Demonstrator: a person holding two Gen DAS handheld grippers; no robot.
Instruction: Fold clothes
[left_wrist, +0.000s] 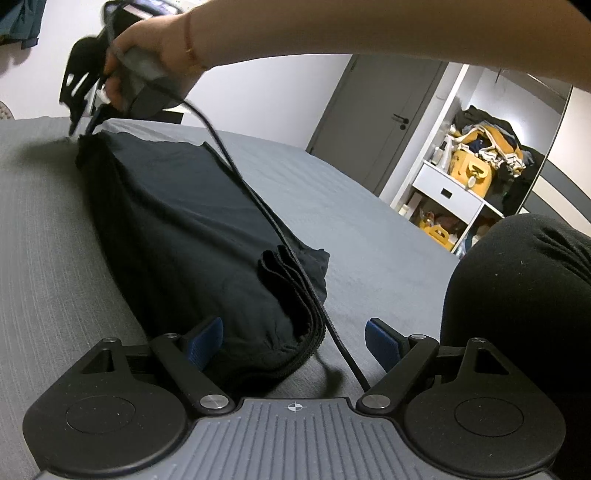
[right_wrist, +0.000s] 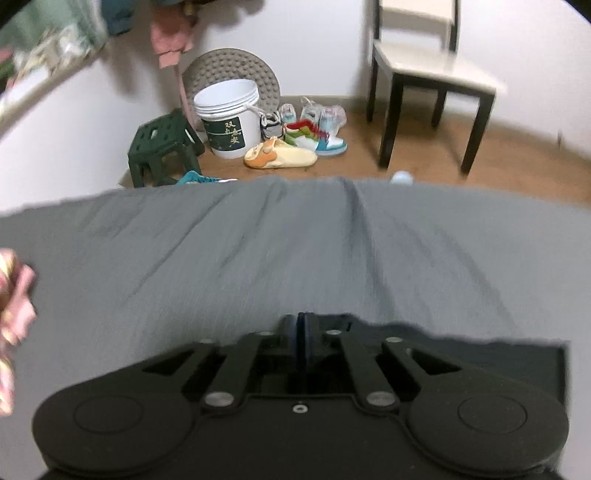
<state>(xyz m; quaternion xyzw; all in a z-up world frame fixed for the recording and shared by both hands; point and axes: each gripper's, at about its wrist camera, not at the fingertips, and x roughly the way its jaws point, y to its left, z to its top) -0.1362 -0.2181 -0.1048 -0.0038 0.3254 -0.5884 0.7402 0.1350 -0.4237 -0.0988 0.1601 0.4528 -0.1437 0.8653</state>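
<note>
Grey bedding (left_wrist: 369, 206) carries the dark folded garment (left_wrist: 177, 229), its long axis running from the spread-fingered left gripper (left_wrist: 293, 345), which straddles the near end, away to the right gripper (left_wrist: 79, 122), clenched at the far corner.

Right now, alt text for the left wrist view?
A folded dark garment lies on a grey bed, its near end between the open left gripper. The right gripper touches its far end, a black cable trailing across.
</note>
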